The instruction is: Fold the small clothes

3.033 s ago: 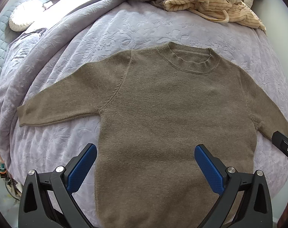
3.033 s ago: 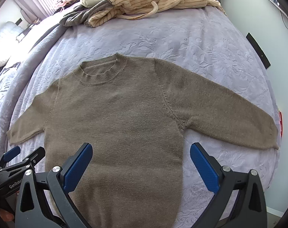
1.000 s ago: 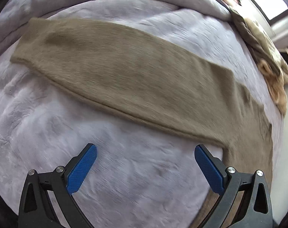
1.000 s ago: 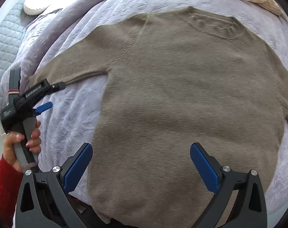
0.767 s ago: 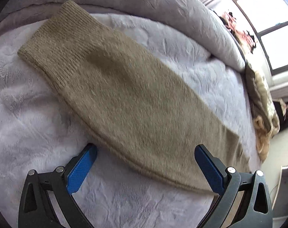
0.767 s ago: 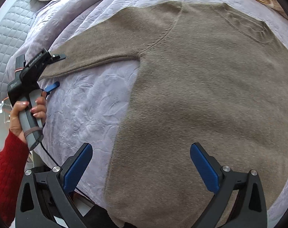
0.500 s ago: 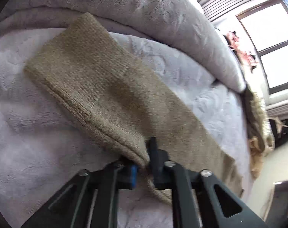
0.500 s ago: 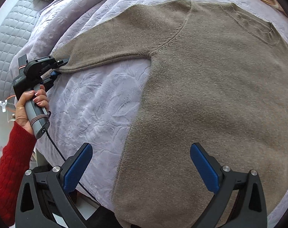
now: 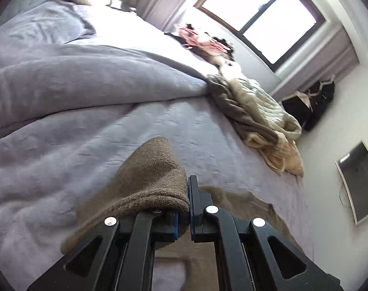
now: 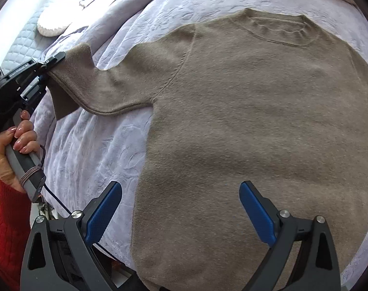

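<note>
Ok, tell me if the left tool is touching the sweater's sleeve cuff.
Touching. The left wrist view shows the left tool shut on the sleeve cuff, the knit bunched between its pads; the right wrist view shows the cuff lifted off the bed.

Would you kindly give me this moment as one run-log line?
step: fold sleeve | left tongs: shut on sweater cuff, lifted off bed | right tongs: open, above sweater body

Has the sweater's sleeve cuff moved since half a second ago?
Yes. In the right wrist view the cuff, clamped in the left gripper, has lifted off the bedspread and swung toward the sweater body, which stays flat.
</note>
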`<state>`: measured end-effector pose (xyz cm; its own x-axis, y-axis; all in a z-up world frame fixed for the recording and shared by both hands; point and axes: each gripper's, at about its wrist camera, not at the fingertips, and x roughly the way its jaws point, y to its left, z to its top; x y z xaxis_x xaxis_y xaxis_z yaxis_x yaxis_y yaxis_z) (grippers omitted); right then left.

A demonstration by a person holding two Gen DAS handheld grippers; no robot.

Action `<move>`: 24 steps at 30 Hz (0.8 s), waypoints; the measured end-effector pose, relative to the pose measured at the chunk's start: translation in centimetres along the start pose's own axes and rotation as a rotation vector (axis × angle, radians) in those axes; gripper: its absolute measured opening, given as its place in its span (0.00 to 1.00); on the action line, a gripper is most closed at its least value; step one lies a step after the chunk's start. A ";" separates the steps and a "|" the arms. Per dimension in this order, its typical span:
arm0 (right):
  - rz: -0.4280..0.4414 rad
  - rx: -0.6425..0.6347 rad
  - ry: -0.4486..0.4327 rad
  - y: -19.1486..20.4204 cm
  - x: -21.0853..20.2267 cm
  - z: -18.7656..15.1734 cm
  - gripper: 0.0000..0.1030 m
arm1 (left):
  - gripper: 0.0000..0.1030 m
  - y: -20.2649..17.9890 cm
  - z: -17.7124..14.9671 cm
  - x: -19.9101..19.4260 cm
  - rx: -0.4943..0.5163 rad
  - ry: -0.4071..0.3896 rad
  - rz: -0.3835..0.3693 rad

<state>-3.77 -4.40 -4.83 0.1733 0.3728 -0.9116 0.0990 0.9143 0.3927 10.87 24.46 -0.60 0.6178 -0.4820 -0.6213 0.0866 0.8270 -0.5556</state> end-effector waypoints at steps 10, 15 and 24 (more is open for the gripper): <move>-0.069 0.220 -0.111 -13.1 -5.4 -0.4 0.95 | 0.07 -20.3 -9.2 10.3 0.292 0.248 -0.192; -0.117 0.285 -0.124 -18.6 -6.1 -1.2 0.95 | 0.07 -24.9 -16.2 15.5 0.416 0.373 -0.132; -0.143 0.347 -0.123 -22.9 -5.4 -1.1 0.95 | 0.57 -24.9 -18.8 14.9 0.575 0.341 0.077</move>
<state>-8.09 -27.16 -9.04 0.2479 0.2040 -0.9471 0.4527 0.8399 0.2994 3.22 -8.75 -6.45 0.3655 -0.4018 -0.8396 0.5127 0.8398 -0.1787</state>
